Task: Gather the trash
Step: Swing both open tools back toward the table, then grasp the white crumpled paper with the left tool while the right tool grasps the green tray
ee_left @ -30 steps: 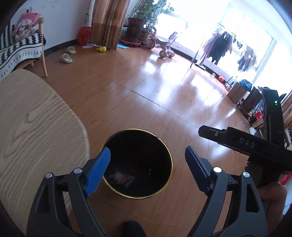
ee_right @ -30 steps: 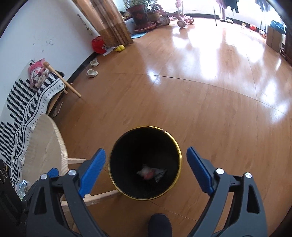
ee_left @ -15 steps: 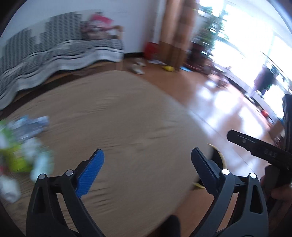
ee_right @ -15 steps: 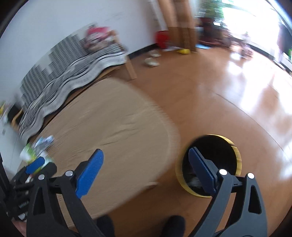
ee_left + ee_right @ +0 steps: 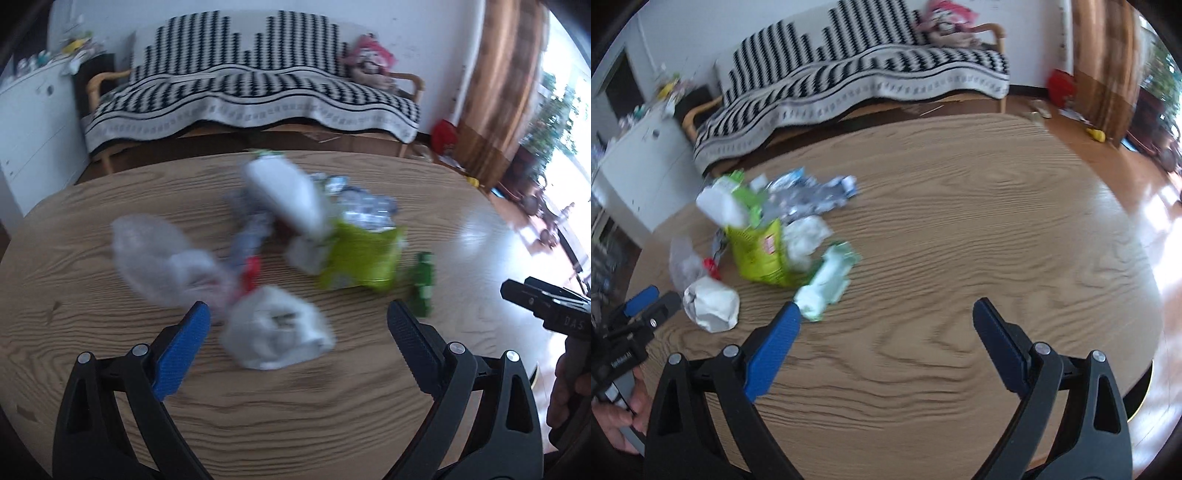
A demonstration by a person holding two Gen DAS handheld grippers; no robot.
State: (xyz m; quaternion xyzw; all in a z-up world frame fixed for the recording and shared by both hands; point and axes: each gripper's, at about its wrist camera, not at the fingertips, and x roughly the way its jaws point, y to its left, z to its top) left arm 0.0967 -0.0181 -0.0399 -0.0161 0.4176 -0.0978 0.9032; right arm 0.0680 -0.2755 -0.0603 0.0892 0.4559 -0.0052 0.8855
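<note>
A heap of trash lies on the oval wooden table (image 5: pixel 295 406): a crumpled white paper ball (image 5: pixel 275 330), a clear plastic bottle with a red cap (image 5: pixel 162 258), a green snack bag (image 5: pixel 364 258), a white bottle (image 5: pixel 284 195) and silvery wrappers (image 5: pixel 364 206). My left gripper (image 5: pixel 297 330) is open, hanging above the table with the paper ball between its jaws, not touched. My right gripper (image 5: pixel 886 326) is open over bare wood. A pale green wrapper (image 5: pixel 827 282) lies just beyond its left finger, with the snack bag (image 5: pixel 757 254) and paper ball (image 5: pixel 711 304) further left.
A sofa under a black-and-white throw (image 5: pixel 251 88) stands behind the table. A white cabinet (image 5: pixel 642 166) is at the left. The bin's gold rim (image 5: pixel 1143 402) peeks out below the table edge at the right. Bare wooden floor (image 5: pixel 1167 229) lies to the right.
Both grippers have swung away from the black bin on the floor to the table, and now face the trash heap. Both stayed open and empty.
</note>
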